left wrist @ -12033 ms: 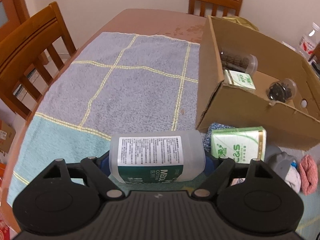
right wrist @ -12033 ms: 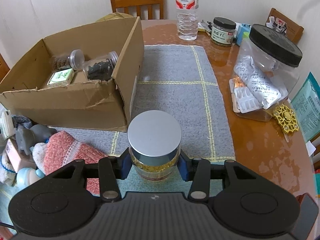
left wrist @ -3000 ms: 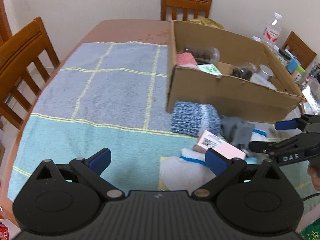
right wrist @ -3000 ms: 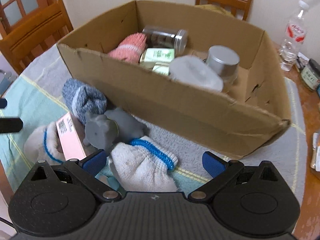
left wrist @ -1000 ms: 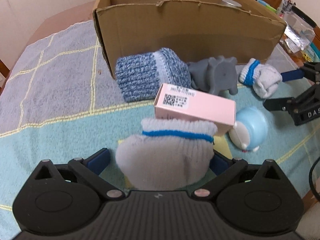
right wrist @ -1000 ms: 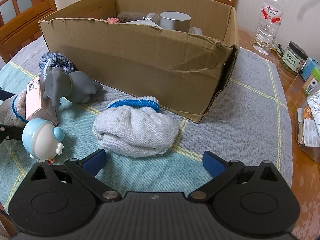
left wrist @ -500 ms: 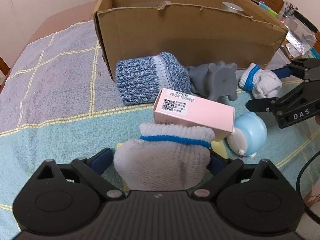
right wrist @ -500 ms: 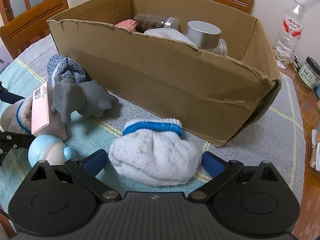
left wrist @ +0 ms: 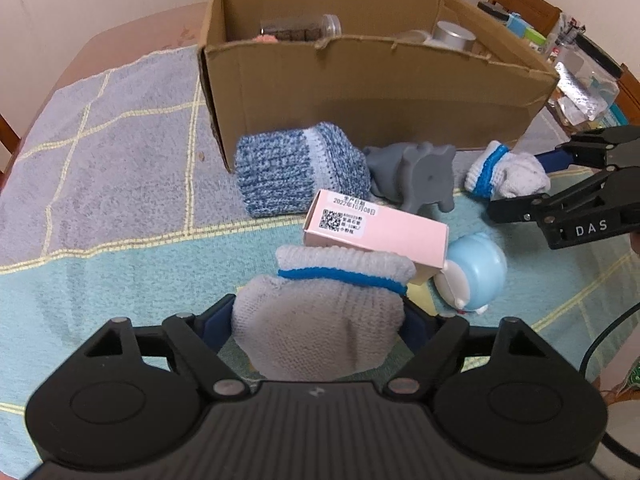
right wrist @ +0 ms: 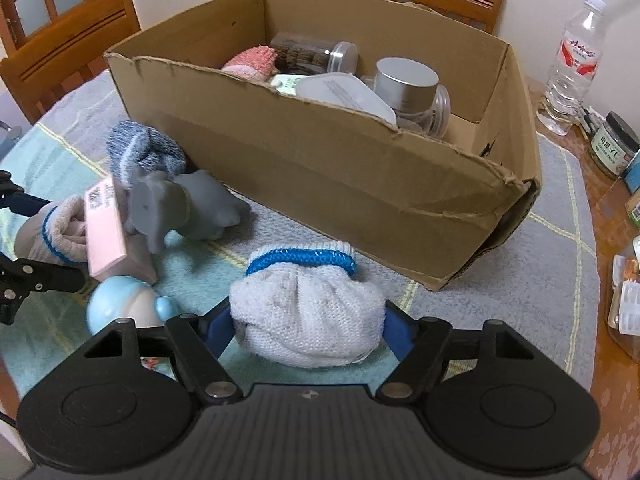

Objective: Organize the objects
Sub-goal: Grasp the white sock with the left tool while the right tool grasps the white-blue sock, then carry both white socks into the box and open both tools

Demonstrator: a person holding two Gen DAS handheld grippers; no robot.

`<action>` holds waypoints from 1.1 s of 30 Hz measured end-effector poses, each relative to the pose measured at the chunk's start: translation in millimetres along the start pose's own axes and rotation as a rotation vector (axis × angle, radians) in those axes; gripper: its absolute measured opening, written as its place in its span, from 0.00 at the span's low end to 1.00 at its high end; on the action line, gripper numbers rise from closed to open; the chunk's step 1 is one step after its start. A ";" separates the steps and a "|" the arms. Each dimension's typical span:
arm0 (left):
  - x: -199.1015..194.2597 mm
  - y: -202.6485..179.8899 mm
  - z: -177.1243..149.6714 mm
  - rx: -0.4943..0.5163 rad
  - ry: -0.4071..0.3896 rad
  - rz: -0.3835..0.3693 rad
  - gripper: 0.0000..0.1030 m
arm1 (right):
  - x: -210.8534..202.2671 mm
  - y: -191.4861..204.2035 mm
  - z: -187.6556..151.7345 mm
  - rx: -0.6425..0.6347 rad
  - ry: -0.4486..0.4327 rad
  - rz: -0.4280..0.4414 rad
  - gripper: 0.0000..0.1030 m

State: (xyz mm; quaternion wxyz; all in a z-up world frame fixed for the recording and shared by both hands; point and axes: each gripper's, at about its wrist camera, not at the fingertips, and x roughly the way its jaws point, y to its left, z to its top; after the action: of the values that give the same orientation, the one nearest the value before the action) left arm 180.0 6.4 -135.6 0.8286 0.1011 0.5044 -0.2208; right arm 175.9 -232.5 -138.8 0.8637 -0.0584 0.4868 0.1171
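Closing on soft, squashy glove bundles, left tongs (left wrist: 318,322) and right tongs (right wrist: 308,328) both (grab mid-bundle, they'd squish).

A reddish-brown worktop (left wrist: 132,36) carries a towel (left wrist: 100,152) of grey and pale green squares with yellow lines. On the towel stand a cardboard box (right wrist: 360,176) and, in front of it, a blue knit roll (left wrist: 296,172), a grey elephant toy (left wrist: 420,176), a pink carton (left wrist: 380,228), a pale blue round toy (left wrist: 476,272) and two white socks with blue cuffs (one (left wrist: 320,320), one (right wrist: 308,320)). On bare wood beside the towel are a water bottle (right wrist: 572,64) and a dark-lidded jar (right wrist: 612,144).
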 end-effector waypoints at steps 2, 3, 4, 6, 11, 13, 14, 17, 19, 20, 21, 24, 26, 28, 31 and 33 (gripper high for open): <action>-5.6 1.6 2.7 0.014 0.000 0.000 0.80 | -6.1 1.8 0.3 0.003 0.006 0.007 0.76; -7.3 4.1 2.8 0.023 0.001 -0.003 0.80 | -9.8 1.8 1.4 0.004 0.009 0.012 0.76; -9.7 6.2 5.9 0.034 0.002 -0.008 0.80 | -14.8 8.5 -1.8 0.004 0.010 0.018 0.76; -18.4 4.0 10.6 0.057 0.012 -0.011 0.80 | -24.1 6.2 2.5 0.004 0.011 0.035 0.76; -36.9 -4.7 34.5 0.091 0.020 -0.047 0.80 | -50.0 5.1 21.5 -0.011 0.007 0.073 0.76; -53.0 -1.1 41.4 0.093 0.006 -0.069 0.80 | -61.4 3.2 27.4 -0.011 -0.002 0.089 0.76; -57.1 -2.5 45.3 0.097 -0.006 -0.076 0.80 | -67.5 2.7 31.4 -0.010 -0.010 0.092 0.76; -70.6 -5.0 65.5 0.121 -0.056 -0.080 0.80 | -80.2 1.0 42.1 0.001 -0.040 0.101 0.76; -79.2 -5.7 82.4 0.135 -0.098 -0.087 0.80 | -90.5 0.0 48.9 0.013 -0.063 0.108 0.76; -82.2 -6.4 89.7 0.139 -0.114 -0.089 0.80 | -93.4 -0.5 51.7 0.018 -0.074 0.110 0.76; -86.1 -6.2 98.3 0.142 -0.129 -0.094 0.80 | -96.2 -1.2 54.9 0.022 -0.083 0.113 0.76; -89.4 -8.5 122.3 0.159 -0.171 -0.097 0.80 | -103.8 -4.5 65.1 0.025 -0.106 0.111 0.76; -88.2 -11.6 137.6 0.179 -0.194 -0.092 0.80 | -108.8 -7.7 71.7 0.026 -0.120 0.109 0.76; -86.9 -14.6 149.4 0.185 -0.206 -0.073 0.80 | -112.9 -11.2 78.1 0.026 -0.135 0.106 0.76; -83.5 -22.9 163.7 0.212 -0.239 -0.050 0.85 | -117.5 -15.7 85.8 0.016 -0.154 0.088 0.76; -80.2 -24.6 169.3 0.218 -0.260 -0.028 0.90 | -118.4 -19.0 90.3 0.009 -0.159 0.081 0.76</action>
State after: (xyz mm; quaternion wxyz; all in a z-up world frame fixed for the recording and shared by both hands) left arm 270.8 -60.2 16.0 0.8679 0.1541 0.3672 -0.2970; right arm 196.6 -248.7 9.0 0.8945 -0.0252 0.4190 0.1540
